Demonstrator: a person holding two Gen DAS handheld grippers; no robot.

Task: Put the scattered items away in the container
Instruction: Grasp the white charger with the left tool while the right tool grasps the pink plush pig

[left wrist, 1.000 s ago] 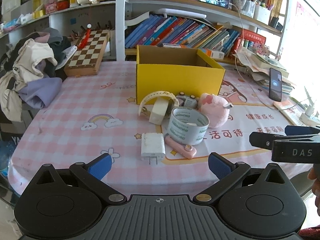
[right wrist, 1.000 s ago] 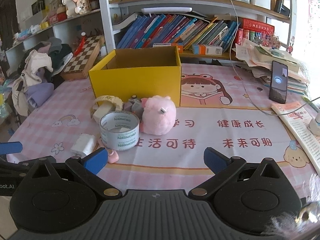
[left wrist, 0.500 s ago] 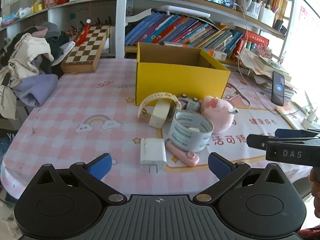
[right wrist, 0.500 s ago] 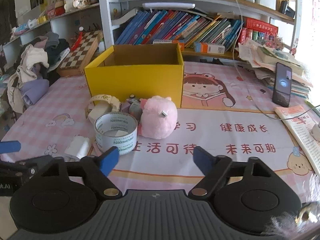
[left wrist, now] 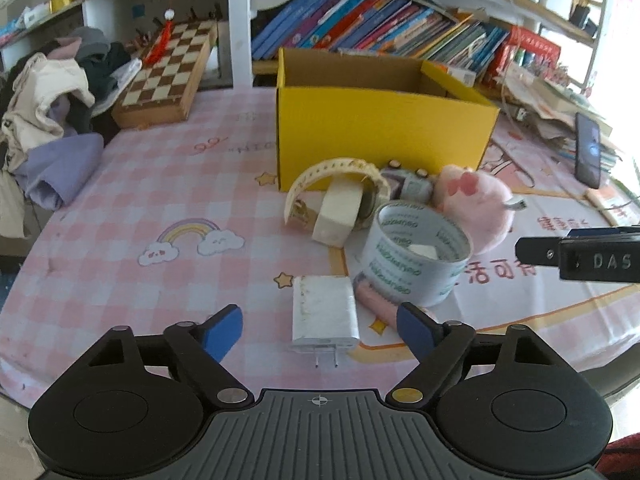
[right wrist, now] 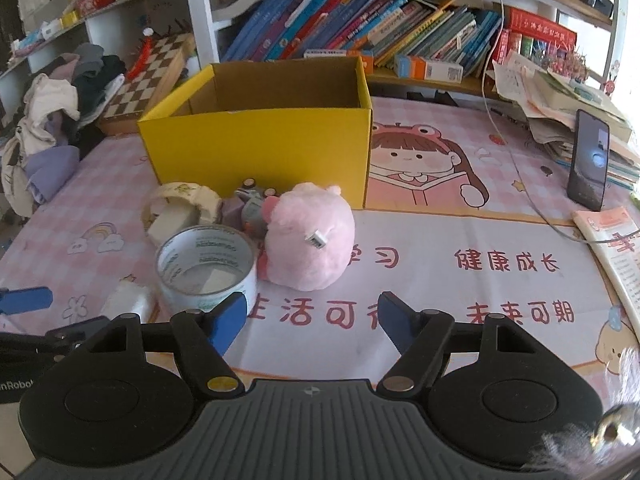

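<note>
Your left gripper (left wrist: pixel 320 330) fingers are spread, grasping nothing; the white charger (left wrist: pixel 323 314) lies on the tabletop (left wrist: pixel 140 200) between them. Your right gripper (right wrist: pixel 312 318) fingers are likewise released, the pink plush (right wrist: pixel 310 248) just ahead, before the yellow box (right wrist: pixel 260 144).

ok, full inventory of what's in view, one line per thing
Box: 1, yellow, open top, table centre.
Tape roll: 1, white, printed, in front of box.
Plush toy: 1, pink, right of tape.
Charger plug: 1, white, nearest left tongs.
Watch: 1, cream strap, against box front.
Pink stick: 1, under tape's near edge.
Small grey item: unclear, between watch and plush.
Chessboard: 1, back left.
Clothes: pile, left edge.
Phone: 1, black, propped right.
Books: many, shelf.
Left tongs: open.
Right tongs: open.
</note>
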